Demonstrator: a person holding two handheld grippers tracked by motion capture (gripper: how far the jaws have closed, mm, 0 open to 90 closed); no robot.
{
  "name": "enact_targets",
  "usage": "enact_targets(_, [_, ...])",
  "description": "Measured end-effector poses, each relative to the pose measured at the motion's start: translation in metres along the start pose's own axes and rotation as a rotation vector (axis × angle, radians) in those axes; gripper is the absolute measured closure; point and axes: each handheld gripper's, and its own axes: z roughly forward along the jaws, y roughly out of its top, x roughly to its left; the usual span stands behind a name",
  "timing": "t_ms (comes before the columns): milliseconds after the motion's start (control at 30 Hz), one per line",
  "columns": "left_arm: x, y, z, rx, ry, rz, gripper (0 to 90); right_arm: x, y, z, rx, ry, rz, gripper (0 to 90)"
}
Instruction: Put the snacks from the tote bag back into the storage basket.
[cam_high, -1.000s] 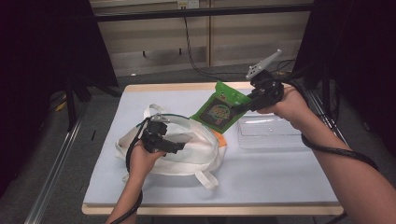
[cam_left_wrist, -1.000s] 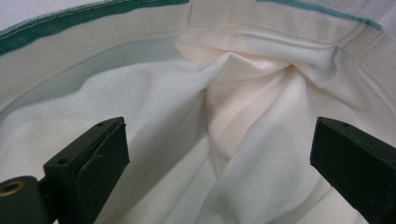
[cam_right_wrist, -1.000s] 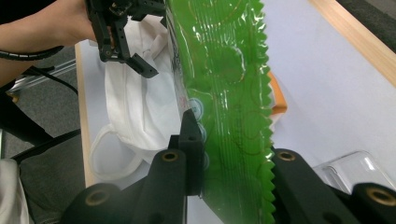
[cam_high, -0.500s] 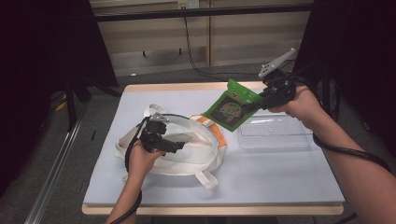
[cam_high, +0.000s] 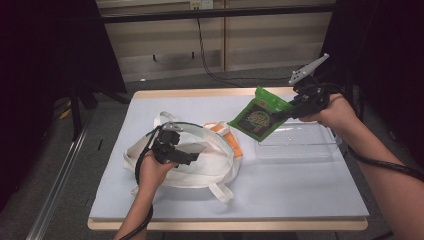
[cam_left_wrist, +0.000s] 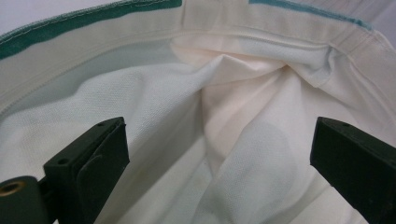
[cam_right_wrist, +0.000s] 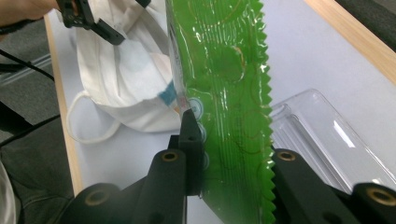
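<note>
**Green pouch held up, bag held open**

Your right hand-held gripper (cam_high: 282, 114) has its jaws closed on the green pouch (cam_high: 257, 116), pinching it at one sealed edge. In the right gripper view the pouch (cam_right_wrist: 224, 93) stands on edge between the two black jaws, zigzag edge to the right. The pouch hangs in the air above the counter (cam_high: 280, 195), tilted, over the gap between the white bag (cam_high: 200, 160) and the clear tray (cam_high: 295, 142), just beside the tray's near-left corner and touching neither.

Your left hand-held gripper (cam_high: 192, 156) sits at the bag's mouth. In the left gripper view its jaws stand wide apart inside the bag (cam_left_wrist: 210, 140), white cloth slack between them, the green-trimmed rim (cam_left_wrist: 93, 14) above. You grip nothing with the pads there.

The bag lies flat on the counter's left half, handles loose, something orange (cam_high: 232, 140) poking out at its right side. The tray sits on the right half, well apart from the bag.
</note>
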Motion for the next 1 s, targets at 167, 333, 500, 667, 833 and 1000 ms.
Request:
enact_targets(167, [0.001, 0.000, 0.000, -0.010, -0.003, -0.001, 4.5, -0.004, -0.005, -0.003, 0.005, -0.013, 0.021, 75.2])
enact_targets(333, [0.001, -0.001, -0.001, -0.012, -0.009, -0.006, 4.5, -0.008, -0.008, -0.005, 0.007, -0.033, 0.020, 75.2])
enact_targets(500, [0.000, 0.000, -0.001, -0.015, -0.003, -0.002, 4.5, -0.012, -0.012, -0.009, 0.016, -0.041, 0.035, 75.2])
enact_targets(667, [0.001, 0.000, -0.001, -0.004, -0.005, 0.000, 4.5, -0.017, -0.017, -0.012, 0.019, -0.063, 0.036, 75.2])
enact_targets(833, [0.000, 0.000, 0.000, -0.016, -0.009, -0.007, 4.5, -0.025, -0.024, -0.017, 0.025, -0.083, 0.051, 75.2])
enact_targets(1000, [-0.001, 0.000, 0.001, -0.017, -0.008, -0.009, 4.5, -0.031, -0.031, -0.020, 0.042, -0.105, 0.064, 75.2])
